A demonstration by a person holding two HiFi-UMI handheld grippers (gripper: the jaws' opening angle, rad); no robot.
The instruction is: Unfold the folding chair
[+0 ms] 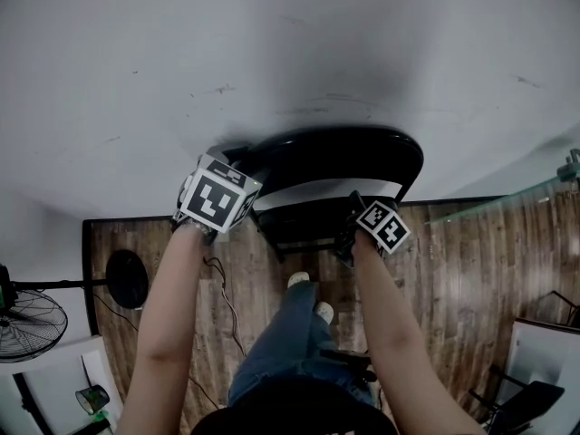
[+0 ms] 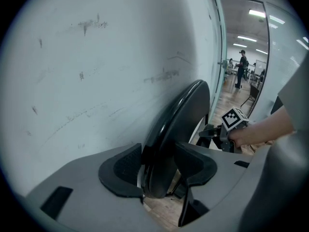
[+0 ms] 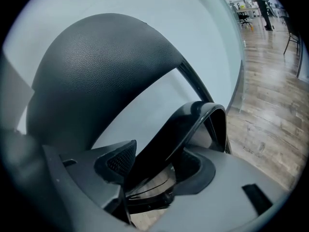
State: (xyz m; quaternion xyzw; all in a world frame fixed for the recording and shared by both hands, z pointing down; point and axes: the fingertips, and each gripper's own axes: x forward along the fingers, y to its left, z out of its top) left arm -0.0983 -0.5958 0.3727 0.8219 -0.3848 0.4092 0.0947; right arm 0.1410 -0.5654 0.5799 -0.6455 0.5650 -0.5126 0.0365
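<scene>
Folding chair point(image 1: 335, 157). Stands folded and upright against the white wall point(image 1: 272, 43), on the wooden floor point(image 1: 453, 270), directly in front of the person. Shows from above as a rounded black top edge with a glossy shell below it.

Left gripper point(image 2: 158, 170). Grips the glossy curved rim at the left side of the chair, with both pads pressed on it and the rim filling the gap.

Right gripper point(image 3: 152, 175). Sits lower, at the right side of the chair, clamped on the thin black edge of the shell. Padded backrest point(image 3: 96, 66) rising just behind it.

Both forearms stretched forward. Floor fan point(image 1: 27, 320) well apart, at the lower left.
</scene>
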